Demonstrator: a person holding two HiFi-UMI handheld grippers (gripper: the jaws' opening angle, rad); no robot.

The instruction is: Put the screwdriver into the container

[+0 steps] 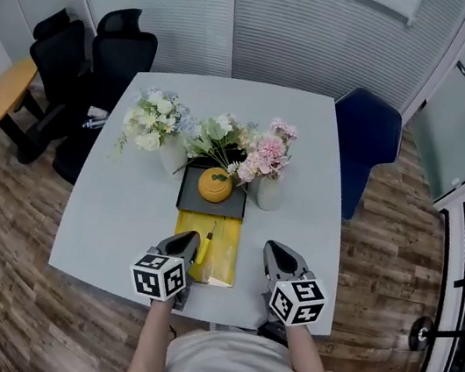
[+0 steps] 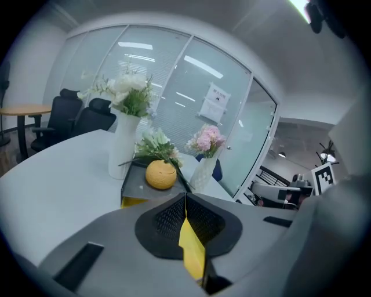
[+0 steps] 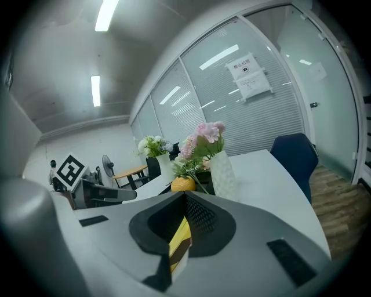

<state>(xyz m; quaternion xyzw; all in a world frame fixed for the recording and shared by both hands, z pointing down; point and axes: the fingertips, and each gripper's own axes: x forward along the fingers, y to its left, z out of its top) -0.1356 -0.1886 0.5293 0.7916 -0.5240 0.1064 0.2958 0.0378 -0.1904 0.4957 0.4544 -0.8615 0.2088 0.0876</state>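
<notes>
left hand-held gripper: held low over the near part of the counter, pointing away from the person. tips at the left edge of the yellow container. jaws closed tip to tip with nothing clamped; yellow shows below through the gap behind the tips.
right hand-held gripper: level with the left one, just right of the yellow container and angled slightly inward. jaws closed on nothing; a yellow strip with a dark band shows beneath them.
forearms: left forearm and right forearm both reach forward from the bottom of the head view. the marker cubes sit about over the counter's near edge.
screwdriver: lies in the left part of the yellow container, yellow handle toward the person, thin shaft pointing away. just beside the left tips; cannot tell if touching.
open room: bare counter to the left of the yellow container out to the left edge, and a narrower bare band on the right. the far strip behind the vases is also bare.
surroundings: black chairs at the far left corner, blue chair at the far right corner, both apart from the hand-held grippers.
yellow container: shallow and rectangular, between the two hand-held grippers. its far end meets the dark tray.
dark tray: holds an orange round object, roughly centred.
vases: white vase with pale flowers stands beside the tray's far left corner. a second white vase with pink flowers stands just right of the tray.
</notes>
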